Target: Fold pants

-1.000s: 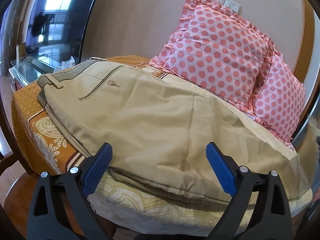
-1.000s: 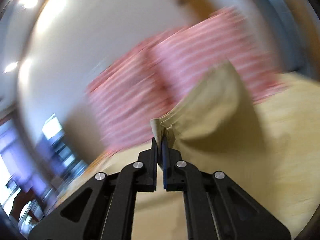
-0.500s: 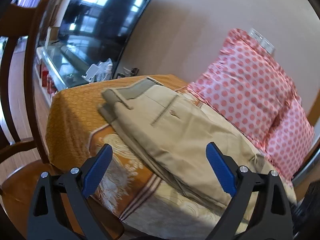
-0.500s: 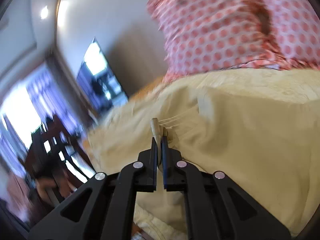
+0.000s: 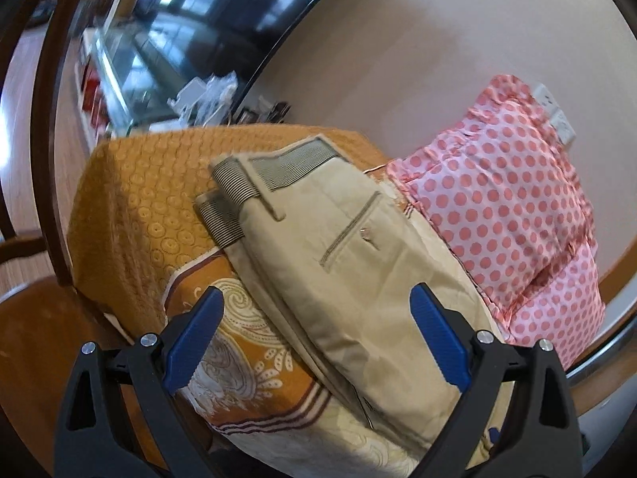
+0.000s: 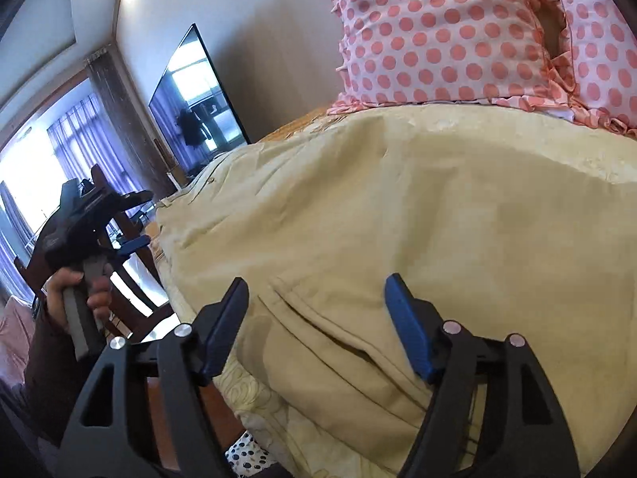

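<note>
Both grippers were wide open and held nothing: the left gripper (image 5: 314, 334) hung off the near left, and the right gripper (image 6: 316, 320) sat right over the near edge, closer. Tan pants (image 5: 338, 263) lay folded on the orange tablecloth (image 5: 131, 203), long way running from near to far, waistband far, beside the pink pillows (image 5: 513, 203).

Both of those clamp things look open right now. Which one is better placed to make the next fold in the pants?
Probably the right gripper: its open jaws straddle the pants at the near folded edge. The left gripper, also open, is held off by the waistband end.
</note>
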A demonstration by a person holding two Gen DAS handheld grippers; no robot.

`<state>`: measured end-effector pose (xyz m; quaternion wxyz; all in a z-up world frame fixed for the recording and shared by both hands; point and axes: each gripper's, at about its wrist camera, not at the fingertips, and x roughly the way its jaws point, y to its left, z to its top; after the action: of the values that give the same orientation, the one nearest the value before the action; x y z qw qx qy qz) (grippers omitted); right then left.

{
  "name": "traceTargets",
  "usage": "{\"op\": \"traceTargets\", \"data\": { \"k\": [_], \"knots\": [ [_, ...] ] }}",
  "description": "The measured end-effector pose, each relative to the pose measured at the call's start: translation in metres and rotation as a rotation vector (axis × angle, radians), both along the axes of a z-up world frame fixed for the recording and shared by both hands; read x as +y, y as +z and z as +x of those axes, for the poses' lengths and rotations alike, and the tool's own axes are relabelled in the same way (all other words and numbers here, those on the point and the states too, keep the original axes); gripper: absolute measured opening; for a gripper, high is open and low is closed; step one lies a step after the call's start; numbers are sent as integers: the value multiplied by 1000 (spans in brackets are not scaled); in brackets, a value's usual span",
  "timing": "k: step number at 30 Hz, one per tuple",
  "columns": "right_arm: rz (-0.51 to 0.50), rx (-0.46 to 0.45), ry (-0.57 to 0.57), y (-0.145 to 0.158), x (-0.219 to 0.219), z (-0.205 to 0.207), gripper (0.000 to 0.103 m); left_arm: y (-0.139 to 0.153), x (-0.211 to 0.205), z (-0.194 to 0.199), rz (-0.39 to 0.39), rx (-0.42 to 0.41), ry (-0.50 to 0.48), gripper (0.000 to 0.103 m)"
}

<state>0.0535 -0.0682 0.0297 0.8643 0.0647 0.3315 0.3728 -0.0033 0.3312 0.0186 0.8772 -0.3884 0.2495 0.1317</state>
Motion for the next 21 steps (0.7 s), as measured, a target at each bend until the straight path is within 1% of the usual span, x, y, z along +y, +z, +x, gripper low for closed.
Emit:
{"op": "traceTargets", "data": {
  "k": [2,7,8,10,11,12,13,14,15,17,19,20,21],
  "knots": [
    [16,6,7,1,-4,1,71,1,3,4,1,9,7,96],
    [14,-12,15,1,-4,-6,73,1,11,16,-24,26,10,96],
    [12,-14,18,-4,2,6,73,1,12,18,-35,29,14,96],
    [13,-19,23,-5,6,11,75,1,13,21,-62,29,18,95],
    [14,-23,25,-5,6,11,75,0,13,21,-85,20,8,93],
    [15,-27,26,-5,5,10,76,-3,12,23,-137,7,-16,82],
    [16,-31,27,-5,5,10,76,-6,11,23,-168,-3,-23,80],
    [16,-33,29,-5,6,10,77,-7,10,23,-185,-18,-24,77],
    [15,-36,31,-5,6,12,78,-8,8,23,-195,-16,-31,69],
    [13,-43,33,-5,7,11,78,-10,5,25,-223,-22,-51,69],
    [15,-46,35,-5,7,11,78,-9,5,24,-225,-31,-47,69],
    [16,-48,36,-6,7,11,78,-8,7,25,-224,-31,-39,69],
    [17,-49,36,-6,7,11,78,-8,11,25,-223,-26,-5,66]
  ]
}}
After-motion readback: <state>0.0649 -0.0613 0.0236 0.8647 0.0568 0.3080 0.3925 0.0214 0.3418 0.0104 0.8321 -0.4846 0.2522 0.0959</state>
